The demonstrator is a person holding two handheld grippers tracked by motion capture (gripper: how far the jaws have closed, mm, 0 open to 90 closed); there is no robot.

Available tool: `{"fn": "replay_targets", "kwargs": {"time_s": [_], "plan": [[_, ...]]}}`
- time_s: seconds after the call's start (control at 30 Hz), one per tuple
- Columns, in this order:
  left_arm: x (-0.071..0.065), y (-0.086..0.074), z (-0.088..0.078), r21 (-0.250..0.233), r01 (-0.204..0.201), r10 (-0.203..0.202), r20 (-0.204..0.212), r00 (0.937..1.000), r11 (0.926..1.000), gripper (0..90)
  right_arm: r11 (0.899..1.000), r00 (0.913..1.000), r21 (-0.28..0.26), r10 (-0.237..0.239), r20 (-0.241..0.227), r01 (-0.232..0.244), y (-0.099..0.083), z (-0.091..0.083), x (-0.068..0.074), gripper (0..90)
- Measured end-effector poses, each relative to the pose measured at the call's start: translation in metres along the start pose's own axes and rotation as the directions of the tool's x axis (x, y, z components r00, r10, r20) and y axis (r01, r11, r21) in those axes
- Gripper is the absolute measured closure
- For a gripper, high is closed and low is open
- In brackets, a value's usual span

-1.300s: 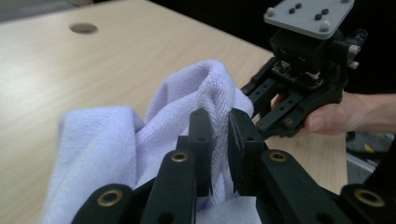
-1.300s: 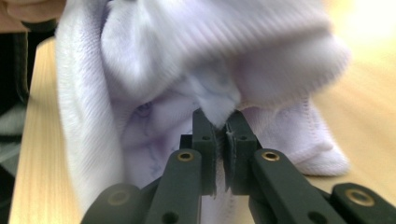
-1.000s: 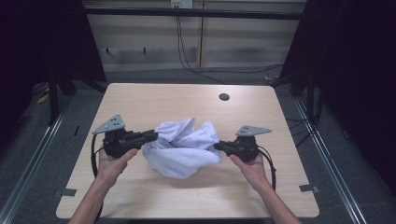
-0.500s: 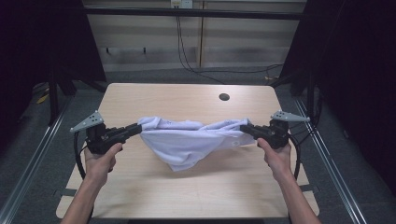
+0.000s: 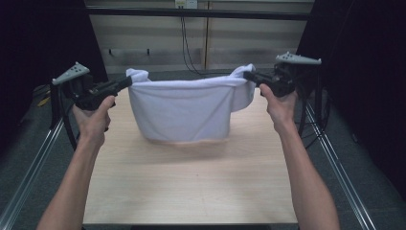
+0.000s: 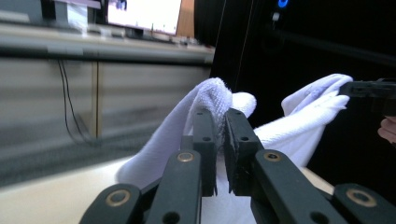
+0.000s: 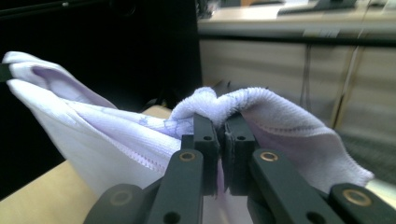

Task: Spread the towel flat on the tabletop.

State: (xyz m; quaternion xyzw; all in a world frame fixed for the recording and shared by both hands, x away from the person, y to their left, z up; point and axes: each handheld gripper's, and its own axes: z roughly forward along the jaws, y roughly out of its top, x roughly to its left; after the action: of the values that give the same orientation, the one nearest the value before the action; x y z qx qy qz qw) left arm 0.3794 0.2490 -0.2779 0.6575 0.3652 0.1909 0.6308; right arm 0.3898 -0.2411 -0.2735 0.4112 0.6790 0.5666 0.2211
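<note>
Reaching in from the near edge, two bare forearms rise over the counter [image 5: 191,187], a pale wooden top with rounded far corners, its near part bare. The left hand [image 5: 93,120] carries the left gripper [image 5: 125,82], whose jaws are clenched on one upper corner of a white towel [image 5: 184,108]; in the left gripper view the terry cloth bunches up between and above the two black jaws. The right hand [image 5: 277,103] carries the right gripper [image 5: 248,76], likewise clamped on the opposite corner, and the right gripper view shows the hemmed edge of the towel folded over its closed jaws. Between them the towel hangs stretched, its top edge taut from gripper to gripper, its body drooping in a broad pouch whose bottom sits just above the wood, with a soft shadow beneath. A grey three-cornered plate [image 5: 71,73] tops each gripper, and black cables trail from both. Metal rails [image 5: 26,167] run along either side of the counter over grey floor. Beyond stands a pale panelled wall [image 5: 153,33] with a cable hanging down it, flanked by dark curtains.
</note>
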Motion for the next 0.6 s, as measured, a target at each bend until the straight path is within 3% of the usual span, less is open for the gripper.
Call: {"fn": "replay_targets", "kwargs": {"time_s": [0.1, 0.17, 0.2, 0.23, 0.27, 0.3, 0.33, 0.4, 0.43, 0.47, 0.5, 0.53, 0.57, 0.6], "plan": [[-0.010, 0.008, -0.010, -0.032, -0.032, 0.033, 0.022, 0.9992, 0.9990, 84.4, 0.997, 0.9999, -0.071, -0.014, -0.004, 0.013, 0.021, -0.007, 0.004, 86.3], [-0.017, -0.003, -0.020, -0.008, -0.064, 0.065, 0.046, 0.9969, 0.9979, 84.4, 0.996, 0.9992, -0.092, -0.021, -0.033, 0.018, 0.021, -0.016, 0.008, 86.6], [-0.021, -0.014, -0.025, 0.007, -0.057, 0.057, 0.063, 0.9964, 0.9983, 84.4, 0.997, 0.9988, -0.068, -0.036, -0.031, 0.034, 0.012, -0.021, 0.011, 86.7], [-0.021, -0.014, -0.025, 0.007, -0.057, 0.057, 0.063, 0.9964, 0.9983, 84.4, 0.998, 0.9985, -0.045, -0.037, -0.040, 0.035, 0.000, -0.024, 0.012, 86.8], [-0.027, -0.040, -0.031, 0.071, -0.067, 0.061, 0.096, 0.9936, 0.9952, 84.4, 0.999, 0.9981, -0.004, -0.039, -0.048, 0.039, -0.016, -0.027, 0.013, 86.9], [-0.027, -0.040, -0.031, 0.071, -0.067, 0.061, 0.096, 0.9936, 0.9952, 84.4, 0.999, 0.9981, -0.004, -0.039, -0.048, 0.039, -0.016, -0.027, 0.013, 86.9], [-0.032, -0.088, -0.036, 0.175, -0.042, 0.017, 0.142, 0.9897, 0.9837, 84.4, 0.995, 0.9975, 0.091, -0.038, -0.060, 0.043, -0.056, -0.032, 0.013, 86.9], [-0.036, -0.127, -0.040, 0.249, -0.016, -0.025, 0.162, 0.9865, 0.9684, 84.4, 0.987, 0.9968, 0.162, 0.000, -0.080, 0.013, -0.096, -0.037, 0.012, 87.0], [-0.038, -0.147, -0.041, 0.294, 0.000, -0.054, 0.176, 0.9828, 0.9559, 84.4, 0.980, 0.9949, 0.198, 0.036, -0.094, -0.016, -0.119, -0.039, 0.012, 87.1], [-0.041, -0.165, -0.042, 0.345, -0.009, -0.059, 0.186, 0.9807, 0.9386, 84.4, 0.968, 0.9945, 0.249, 0.043, -0.095, -0.018, -0.141, -0.041, 0.013, 87.1], [-0.041, -0.165, -0.042, 0.345, -0.009, -0.059, 0.186, 0.9807, 0.9386, 84.4, 0.968, 0.9945, 0.249, 0.043, -0.095, -0.018, -0.141, -0.041, 0.013, 87.1], [-0.046, -0.192, -0.044, 0.424, 0.003, -0.096, 0.198, 0.9755, 0.9056, 84.3, 0.942, 0.9931, 0.335, 0.064, -0.099, -0.027, -0.182, -0.045, 0.016, 87.2], [-0.046, -0.192, -0.044, 0.424, 0.003, -0.096, 0.198, 0.9755, 0.9056, 84.2, 0.942, 0.9931, 0.335, 0.064, -0.099, -0.027, -0.182, -0.045, 0.016, 87.2], [-0.052, -0.207, -0.048, 0.466, -0.007, -0.111, 0.226, 0.9679, 0.8845, 84.1, 0.926, 0.9931, 0.377, 0.072, -0.093, -0.032, -0.208, -0.051, 0.019, 87.1]]}}
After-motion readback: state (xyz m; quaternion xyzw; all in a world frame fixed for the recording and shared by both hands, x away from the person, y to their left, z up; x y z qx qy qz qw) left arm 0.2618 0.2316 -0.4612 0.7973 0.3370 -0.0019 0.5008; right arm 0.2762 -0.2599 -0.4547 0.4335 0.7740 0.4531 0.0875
